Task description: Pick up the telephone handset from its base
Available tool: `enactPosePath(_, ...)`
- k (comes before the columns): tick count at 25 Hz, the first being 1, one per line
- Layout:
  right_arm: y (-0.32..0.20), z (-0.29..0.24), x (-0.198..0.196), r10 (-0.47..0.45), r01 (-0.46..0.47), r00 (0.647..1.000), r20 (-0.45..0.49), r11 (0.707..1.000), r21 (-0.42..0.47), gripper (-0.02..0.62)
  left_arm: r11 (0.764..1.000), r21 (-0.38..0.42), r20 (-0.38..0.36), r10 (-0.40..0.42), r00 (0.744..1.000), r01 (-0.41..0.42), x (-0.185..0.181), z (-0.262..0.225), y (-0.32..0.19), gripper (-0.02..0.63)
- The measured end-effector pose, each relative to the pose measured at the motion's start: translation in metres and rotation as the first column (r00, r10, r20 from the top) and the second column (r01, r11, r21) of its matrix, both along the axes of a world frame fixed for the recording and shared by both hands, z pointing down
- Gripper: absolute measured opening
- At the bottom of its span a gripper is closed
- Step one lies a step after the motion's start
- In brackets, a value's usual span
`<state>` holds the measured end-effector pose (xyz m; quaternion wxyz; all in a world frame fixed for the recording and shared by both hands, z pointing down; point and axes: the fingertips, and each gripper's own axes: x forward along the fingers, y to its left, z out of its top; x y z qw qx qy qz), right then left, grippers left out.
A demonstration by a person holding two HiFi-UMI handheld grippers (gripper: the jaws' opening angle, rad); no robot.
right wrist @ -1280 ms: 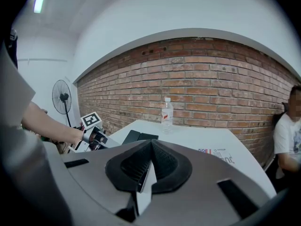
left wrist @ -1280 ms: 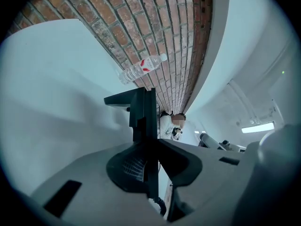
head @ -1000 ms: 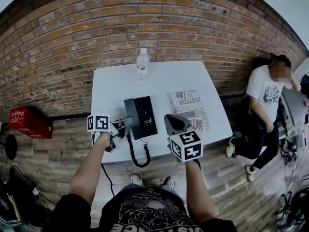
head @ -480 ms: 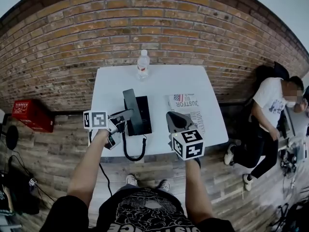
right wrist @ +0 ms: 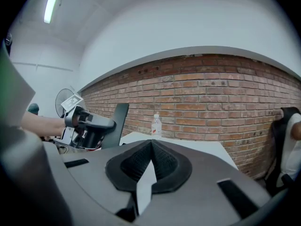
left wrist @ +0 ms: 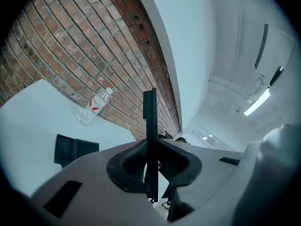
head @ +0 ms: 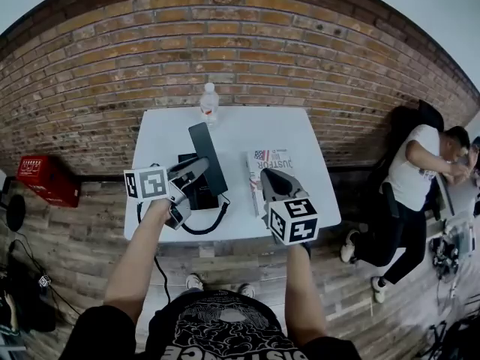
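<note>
Count: two grippers, one handset, one base, one cord, one bottle, one magazine, one table, one red box, one seated person.

Jaws: the left gripper (head: 191,172) is clamped on the handset (head: 208,150). The handset is tilted and clear above the base (head: 201,199), and the cord (head: 204,226) loops in front of the base. The right gripper (head: 276,187) is right of the base, with its jaws pressed together and nothing between them.

Surface and room:
- The red box (head: 45,178) is well left of the base, on the plank floor (head: 90,235).
- The white table (head: 161,145) carries the base.
- The bottle (head: 209,103) stands upright behind the base.
- The magazine (head: 271,163) lies just right of the base.
- The brick wall (head: 225,51) stands behind the base.
- The person (head: 416,178) sits well right of the base.
</note>
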<state>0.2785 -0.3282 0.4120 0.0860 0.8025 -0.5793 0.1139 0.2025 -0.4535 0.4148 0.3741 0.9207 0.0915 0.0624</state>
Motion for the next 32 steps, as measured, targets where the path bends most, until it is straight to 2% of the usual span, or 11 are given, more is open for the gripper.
enactPosePath(6, 0.027, -0.014, 0.021, 0.025, -0.025, 0.999, -0.02, 1.0, 0.016, -0.002, 0.997, 0.077, -0.04, -0.027, 0.999, 0.03, 0.021, -0.029, 0.029, 0.072)
enactPosePath(11, 0.05, -0.025, 0.038, 0.053, -0.052, 0.998, -0.038, 0.998, 0.038, -0.002, 0.984, 0.158, -0.049, -0.072, 0.996, 0.079, 0.035, -0.042, 0.047, 0.072)
enactPosePath(19, 0.079, -0.032, 0.06, 0.097, -0.094, 0.994, -0.054, 0.994, 0.06, -0.002, 0.948, 0.283, -0.045, -0.141, 0.989, 0.148, 0.048, -0.049, 0.072, 0.072)
enactPosePath(32, 0.086, -0.029, 0.069, 0.118, -0.115, 0.992, -0.048, 0.991, 0.065, -0.002, 0.94, 0.307, -0.008, -0.154, 0.988, 0.149, 0.05, -0.034, 0.073, 0.072)
